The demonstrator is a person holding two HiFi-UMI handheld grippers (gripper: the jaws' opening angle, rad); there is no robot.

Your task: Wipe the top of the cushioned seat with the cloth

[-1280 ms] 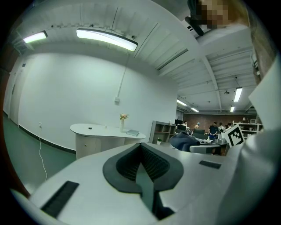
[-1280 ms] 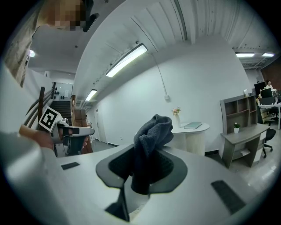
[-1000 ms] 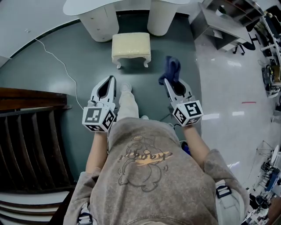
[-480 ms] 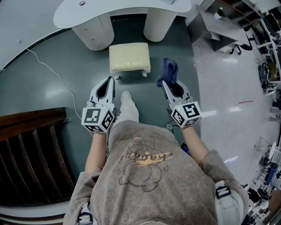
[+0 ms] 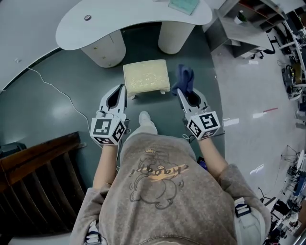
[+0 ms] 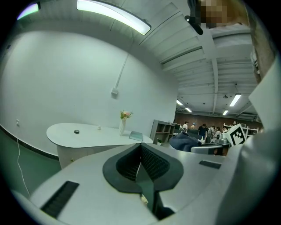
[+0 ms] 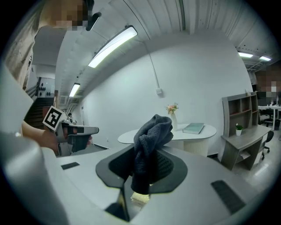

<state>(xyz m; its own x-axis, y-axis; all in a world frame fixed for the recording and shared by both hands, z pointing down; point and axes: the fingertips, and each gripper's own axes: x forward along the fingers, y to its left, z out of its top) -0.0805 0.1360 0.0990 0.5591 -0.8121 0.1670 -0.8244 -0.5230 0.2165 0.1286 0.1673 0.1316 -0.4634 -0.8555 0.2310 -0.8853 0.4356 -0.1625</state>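
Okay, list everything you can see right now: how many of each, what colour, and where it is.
cushioned seat: one, cream, on the green floor in front of the person
cloth: one, dark blue, in the right tool, just right of the seat
desk: one, white, curved, beyond the seat
book: one, teal, on the desk's right end
vase of flowers: one, pale, on the desk
shelf unit: one, grey, right of the desk
wooden slats: one set, dark brown, lower left
shoe: one showing, white, between the tools
left tool: one, grey, jaws together, empty
right tool: one, grey, shut on the cloth
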